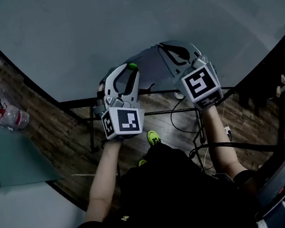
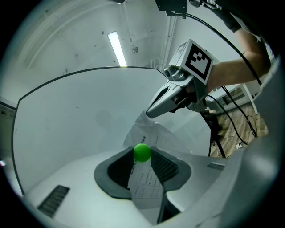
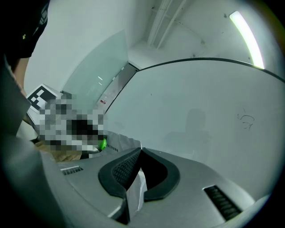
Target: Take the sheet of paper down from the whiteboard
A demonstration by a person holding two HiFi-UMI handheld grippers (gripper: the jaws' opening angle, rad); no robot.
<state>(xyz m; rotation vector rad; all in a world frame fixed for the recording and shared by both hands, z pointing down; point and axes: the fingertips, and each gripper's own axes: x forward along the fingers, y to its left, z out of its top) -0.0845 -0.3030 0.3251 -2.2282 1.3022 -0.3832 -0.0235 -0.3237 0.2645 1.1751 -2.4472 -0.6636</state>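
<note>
Far left: a clear plastic bottle (image 1: 15, 118) is seen well apart from the left gripper (image 2: 140, 156), out on its outer side.
Floor: brown wooden planks (image 1: 65, 133) are seen beneath both grippers.
Left gripper: it is carried level on a bare forearm (image 1: 106, 170). Its jaws are closed on a small green ball (image 2: 142, 152), which is pinched between the tips of the ribbed black pads.
Green ball: it is pressed against the paper at the very tip of the left gripper, on the side facing the right gripper (image 3: 140, 152).
Sheet: a white, printed sheet of paper (image 2: 144, 182) is held by both grippers. One edge is run down between the left gripper's pads behind the green ball. From there the sheet is carried, rumpled and bowed, across to the right gripper's tips. It is seen in front of the lower part of the board. Whether it touches the board cannot be told.
Board: a large, pale rectangular whiteboard (image 1: 117, 23) is faced by both grippers and fills the view beyond their tips. A black bar (image 1: 76, 102) along its lower edge is seen just below the grippers.
Right gripper: its jaws are clamped together on the sheet's other edge, and a white fold of paper is seen hanging down between the pads. The marker cube is turned upward.
Beyond the right gripper: a faint pen scribble (image 3: 246, 120) is seen on the whiteboard, out past the tips on the outer side.
Overhead: a long ceiling strip light (image 2: 116, 48) is seen above the whiteboard's top edge.
</note>
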